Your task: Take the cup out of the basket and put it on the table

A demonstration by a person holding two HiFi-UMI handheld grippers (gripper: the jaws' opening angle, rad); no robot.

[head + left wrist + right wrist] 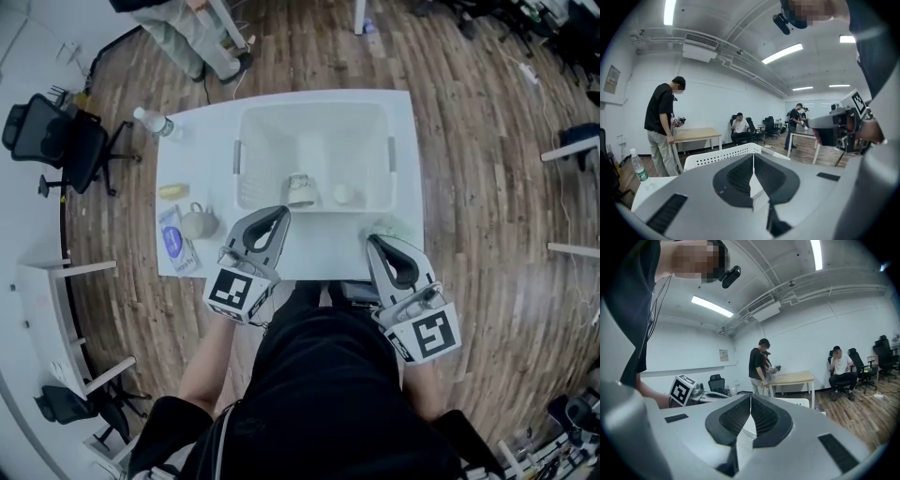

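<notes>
Hovering at the basket's (246, 141) near rim, left gripper (281, 213) and right gripper (373, 240) are closed, empty; cup (301, 190) lies just inside.

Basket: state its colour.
The basket is white; the head view shows it best.

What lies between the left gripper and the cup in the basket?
In the head view, only the near wall of the basket separates the left gripper from the cup.

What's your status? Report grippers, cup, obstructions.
Left gripper shut, empty. Right gripper shut, empty. Cup in basket, untouched. Basket's near wall stands between grippers and cup.
</notes>
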